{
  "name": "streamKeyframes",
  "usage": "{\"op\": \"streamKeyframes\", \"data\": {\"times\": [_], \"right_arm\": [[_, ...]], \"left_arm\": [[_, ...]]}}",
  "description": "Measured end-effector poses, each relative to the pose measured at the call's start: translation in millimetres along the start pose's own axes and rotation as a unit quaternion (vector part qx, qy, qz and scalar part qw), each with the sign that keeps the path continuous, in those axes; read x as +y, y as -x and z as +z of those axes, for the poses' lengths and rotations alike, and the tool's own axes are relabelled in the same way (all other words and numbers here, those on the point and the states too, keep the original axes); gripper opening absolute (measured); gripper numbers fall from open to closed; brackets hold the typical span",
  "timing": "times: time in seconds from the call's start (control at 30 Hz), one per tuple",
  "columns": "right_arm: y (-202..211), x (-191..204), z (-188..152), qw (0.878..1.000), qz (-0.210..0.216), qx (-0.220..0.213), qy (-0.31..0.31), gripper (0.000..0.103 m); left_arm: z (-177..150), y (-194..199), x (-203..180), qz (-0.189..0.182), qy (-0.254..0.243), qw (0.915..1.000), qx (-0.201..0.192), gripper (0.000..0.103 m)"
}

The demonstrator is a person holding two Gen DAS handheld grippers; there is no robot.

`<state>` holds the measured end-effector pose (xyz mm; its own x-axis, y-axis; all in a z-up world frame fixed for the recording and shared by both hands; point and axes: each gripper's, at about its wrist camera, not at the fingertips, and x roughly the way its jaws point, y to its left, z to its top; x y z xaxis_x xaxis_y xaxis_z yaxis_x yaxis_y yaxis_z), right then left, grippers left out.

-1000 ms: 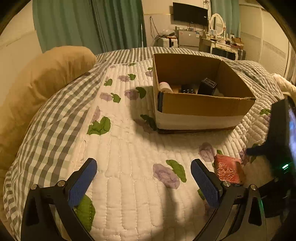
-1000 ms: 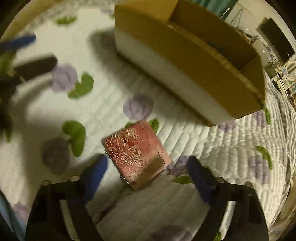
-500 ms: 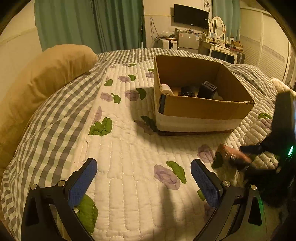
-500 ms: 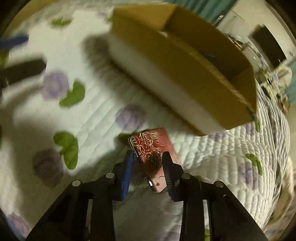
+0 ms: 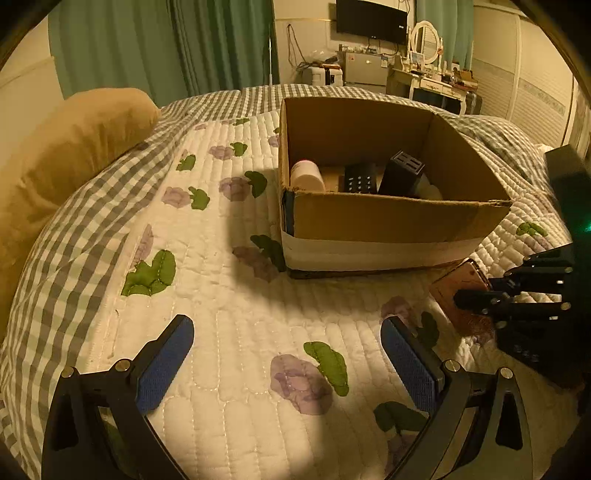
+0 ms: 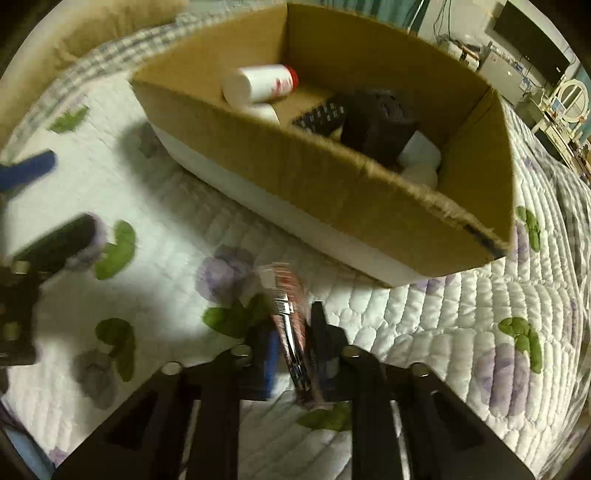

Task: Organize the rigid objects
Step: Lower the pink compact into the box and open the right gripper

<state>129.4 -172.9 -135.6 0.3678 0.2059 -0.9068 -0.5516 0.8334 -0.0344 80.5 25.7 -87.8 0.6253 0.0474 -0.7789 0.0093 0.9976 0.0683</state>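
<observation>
My right gripper (image 6: 291, 339) is shut on a flat red patterned case (image 6: 290, 317), held on edge above the quilt, just in front of the cardboard box (image 6: 332, 184). In the left wrist view the case (image 5: 460, 291) and right gripper (image 5: 480, 295) sit at the right, near the box's (image 5: 388, 221) front corner. My left gripper (image 5: 288, 358) is open and empty, low over the quilt. The box holds a white bottle (image 6: 258, 83), a black remote (image 6: 319, 118), a black block (image 6: 380, 125) and white items (image 6: 421, 158).
A tan pillow (image 5: 70, 158) lies at the left on the grey checked bedspread (image 5: 85, 229). A dresser with mirror (image 5: 428, 48) and a TV (image 5: 371, 16) stand beyond the bed. The floral quilt (image 5: 240, 314) spreads in front of the box.
My right gripper closed on the red case, lifted it off the quilt on edge, and moved it toward the box. The left gripper stayed open and nearly still.
</observation>
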Motion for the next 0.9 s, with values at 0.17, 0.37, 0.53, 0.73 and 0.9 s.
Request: {"op": "streamKeyframes", "data": {"times": [0.17, 0.37, 0.53, 0.73, 0.9], "right_arm": [[55.6, 1.0, 2.9, 0.997, 0.017, -0.078, -0.019, 0.009], [122.0, -3.5, 36.4, 0.986, 0.027, -0.160, -0.022, 0.009], [136.2, -6.9, 83.6, 0.980, 0.014, -0.197, -0.030, 0.009], [111.0, -16.7, 127.9, 0.979, 0.016, -0.199, -0.049, 0.009], [81.4, -22.6, 144.2, 0.982, 0.017, -0.182, -0.051, 0.009]], "left_arm": [[9.6, 20.7, 0.0, -0.003, -0.003, 0.9996, -0.027, 0.103], [47.3, 51.2, 1.5, -0.001, -0.008, 0.9961, -0.088, 0.103], [84.7, 53.7, 4.5, 0.003, -0.009, 0.9918, -0.127, 0.103], [120.1, 24.8, 12.9, 0.014, -0.008, 0.9905, -0.137, 0.103], [131.8, -2.2, 19.6, 0.019, -0.007, 0.9919, -0.125, 0.103]]}}
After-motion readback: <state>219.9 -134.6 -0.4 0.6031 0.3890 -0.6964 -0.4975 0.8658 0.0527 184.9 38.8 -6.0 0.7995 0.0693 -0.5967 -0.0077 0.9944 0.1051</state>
